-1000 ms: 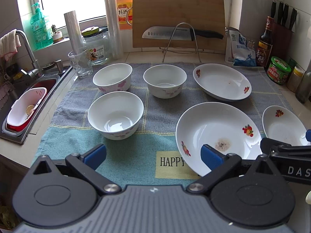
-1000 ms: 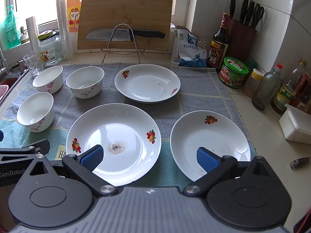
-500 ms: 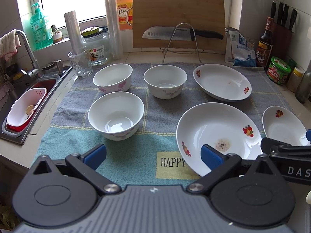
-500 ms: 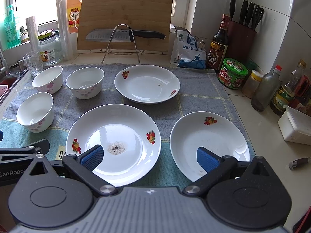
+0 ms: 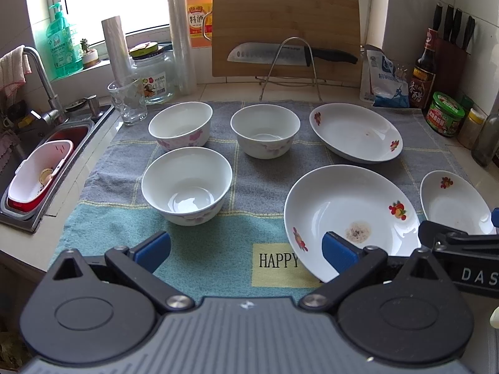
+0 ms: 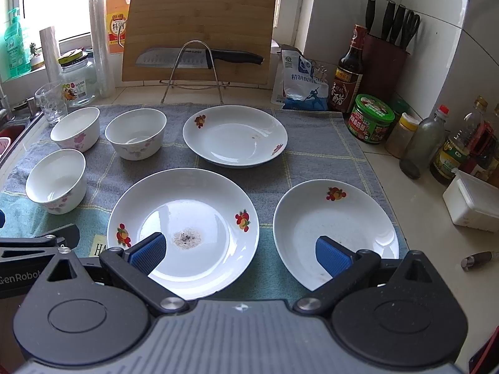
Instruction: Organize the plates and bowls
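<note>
Three white bowls sit on the towel: a near one [image 5: 187, 185] [image 6: 56, 180], a far left one [image 5: 181, 127] [image 6: 75, 128] and a far middle one [image 5: 265, 135] [image 6: 136, 132]. Three white flowered plates lie to their right: a large near plate [image 5: 346, 212] [image 6: 184, 215] with a dark speck patch, a far plate [image 5: 355, 131] [image 6: 234, 135] and a small right plate [image 5: 452, 199] [image 6: 335, 227]. My left gripper [image 5: 246, 251] is open above the towel's front edge. My right gripper [image 6: 240, 251] is open, low over the near rims of the large and small plates.
A grey-and-teal towel [image 5: 218, 249] covers the counter. The sink [image 5: 37, 168] with a white basket lies left. A cutting board [image 5: 285, 28], knife on a wire rack [image 6: 199, 59], jars, a glass [image 5: 128, 103] and bottles [image 6: 349, 68] line the back and right.
None of the bowls or plates has moved. Both grippers stay open, and the right view has crept slightly forward.
</note>
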Demonstrator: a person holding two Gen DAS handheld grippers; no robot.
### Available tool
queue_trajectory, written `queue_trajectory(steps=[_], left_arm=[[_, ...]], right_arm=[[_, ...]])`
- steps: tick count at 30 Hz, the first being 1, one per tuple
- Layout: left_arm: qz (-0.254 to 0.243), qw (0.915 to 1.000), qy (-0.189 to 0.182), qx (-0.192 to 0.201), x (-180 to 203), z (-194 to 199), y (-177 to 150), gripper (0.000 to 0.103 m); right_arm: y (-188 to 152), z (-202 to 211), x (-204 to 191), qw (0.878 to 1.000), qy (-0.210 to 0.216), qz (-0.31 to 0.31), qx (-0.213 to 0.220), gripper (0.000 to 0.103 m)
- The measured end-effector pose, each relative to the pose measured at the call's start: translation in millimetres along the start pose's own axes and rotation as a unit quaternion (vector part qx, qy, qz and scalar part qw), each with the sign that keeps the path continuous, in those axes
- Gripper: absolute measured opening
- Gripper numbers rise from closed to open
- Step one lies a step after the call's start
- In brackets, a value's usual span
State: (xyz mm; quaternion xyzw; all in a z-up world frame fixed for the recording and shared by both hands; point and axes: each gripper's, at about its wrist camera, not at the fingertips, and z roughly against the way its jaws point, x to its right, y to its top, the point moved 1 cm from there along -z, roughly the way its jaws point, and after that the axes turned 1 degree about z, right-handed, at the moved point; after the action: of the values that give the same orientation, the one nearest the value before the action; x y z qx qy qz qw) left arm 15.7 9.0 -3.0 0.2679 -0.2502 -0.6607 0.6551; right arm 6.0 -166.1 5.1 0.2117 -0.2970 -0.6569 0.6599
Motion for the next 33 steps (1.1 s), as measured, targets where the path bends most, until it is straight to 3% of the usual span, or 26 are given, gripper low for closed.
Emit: queue_trajectory(steps=[10, 15, 19, 21, 28, 33], left_arm=[[-0.004, 0.9998, -0.018, 0.004, -9.2, -1.2, 3.9, 0.102], [-0.026, 0.9985, -0.039, 0.028, -12.7, 0.0, 10.4, 0.102], [-0.034, 0.9956, -0.082, 0.03, -16.8, -3.8, 16.2, 0.102], [-0.033, 0.9925, -0.112, 0.035, -19.4, -5.1, 17.5, 0.102], [-0.069, 0.9843, -0.159, 0.036, -6.2, -13.6, 29.4, 0.102], [-0.091, 0.9824, -0.157, 0.043, 14.2, -24.4, 40.2, 0.102]], right_arm=[[0.4, 6.0, -9.4, 1.0, -0.012, -0.001, 0.015, 0.103], [2.7, 11.4, -12.1, 0.999, -0.01, -0.005, 0.038, 0.103], [1.3, 16.6, -9.6, 0.998, -0.013, -0.011, 0.061, 0.103], [-1.5, 20.7, -4.4, 0.997, -0.015, -0.012, 0.073, 0.103], [-29.4, 23.6, 35.1, 0.995, -0.055, -0.019, 0.079, 0.103], [-61.4, 9.2, 69.8, 0.995, -0.069, -0.04, 0.054, 0.103]])
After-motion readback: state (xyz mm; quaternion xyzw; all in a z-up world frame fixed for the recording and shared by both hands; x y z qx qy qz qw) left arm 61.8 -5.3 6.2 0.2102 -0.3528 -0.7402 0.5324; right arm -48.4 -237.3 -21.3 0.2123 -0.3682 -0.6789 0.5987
